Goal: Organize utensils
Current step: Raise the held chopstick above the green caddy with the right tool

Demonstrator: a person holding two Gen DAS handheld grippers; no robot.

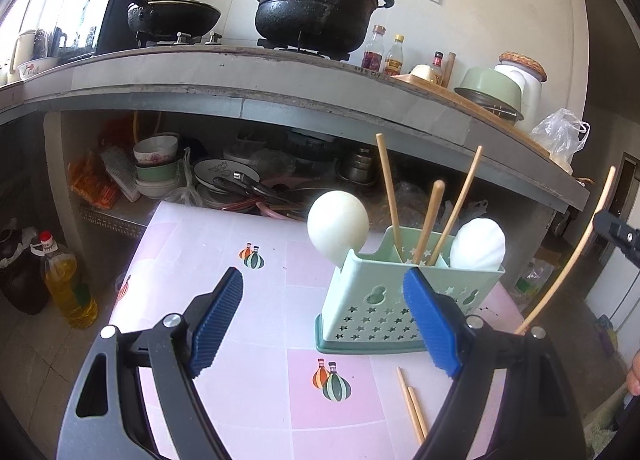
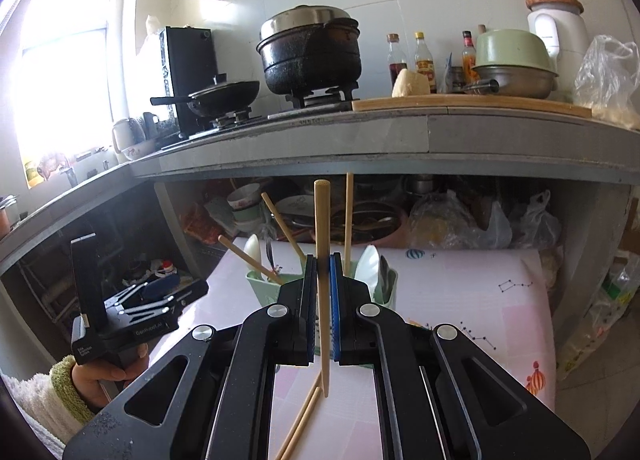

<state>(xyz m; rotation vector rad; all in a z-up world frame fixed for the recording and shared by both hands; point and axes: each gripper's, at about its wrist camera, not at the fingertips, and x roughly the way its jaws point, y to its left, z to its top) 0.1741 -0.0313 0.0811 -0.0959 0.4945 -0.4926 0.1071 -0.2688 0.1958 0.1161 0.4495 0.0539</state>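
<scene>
A mint-green utensil holder point(image 1: 384, 300) stands on the pink table, holding three chopsticks point(image 1: 430, 222) and two white spoons point(image 1: 338, 222). It also shows in the right wrist view point(image 2: 264, 284), behind my fingers. My right gripper point(image 2: 322, 280) is shut on a wooden chopstick point(image 2: 322, 244) and holds it upright above the table, in front of the holder. This chopstick shows at the right edge of the left wrist view point(image 1: 576, 256). My left gripper point(image 1: 324, 304) is open and empty, just left of the holder. Two loose chopsticks point(image 1: 412, 406) lie on the table point(image 2: 300, 424).
The pink patterned tablecloth point(image 1: 240, 340) covers the small table. Behind it a grey concrete counter point(image 1: 280, 84) carries pots, bottles and bowls, with dishes stored on the shelf under it. An oil bottle point(image 1: 66, 284) stands on the floor at the left.
</scene>
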